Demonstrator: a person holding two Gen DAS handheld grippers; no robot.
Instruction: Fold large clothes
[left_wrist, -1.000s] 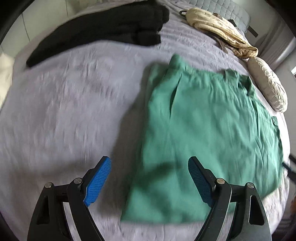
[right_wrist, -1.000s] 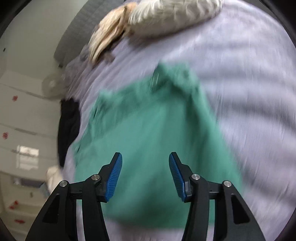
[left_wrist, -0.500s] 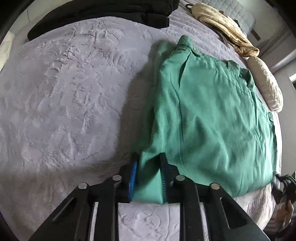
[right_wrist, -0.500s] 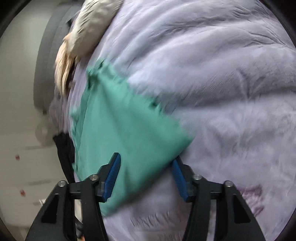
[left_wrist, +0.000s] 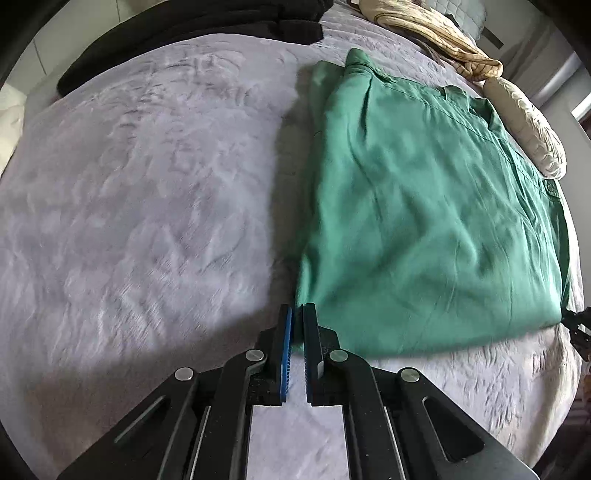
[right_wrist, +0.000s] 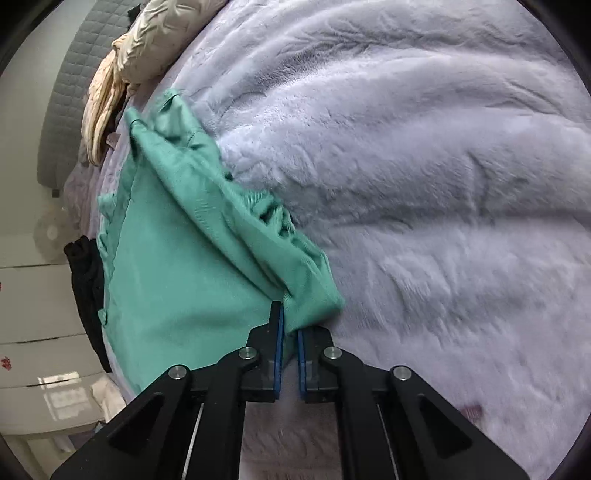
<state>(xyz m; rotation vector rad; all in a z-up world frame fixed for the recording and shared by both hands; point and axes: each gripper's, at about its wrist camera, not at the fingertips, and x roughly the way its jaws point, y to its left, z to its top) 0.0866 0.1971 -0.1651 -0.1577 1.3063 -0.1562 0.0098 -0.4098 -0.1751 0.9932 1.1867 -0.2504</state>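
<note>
The left gripper (left_wrist: 297, 314), black-armed with blue ribbed pads, points steeply down, its jaws pinched together on a corner of green cloth (left_wrist: 424, 206). The matching right gripper (right_wrist: 290, 325) likewise tilts downward, clamped on a bunched fold.

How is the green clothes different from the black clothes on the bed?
The green garment is bright and spread flat near both grippers; the black clothes are dark, bunched at the far edge. The left gripper and right gripper pinch the green one; nothing touches the black. Both lie on the grey blanket.
</note>
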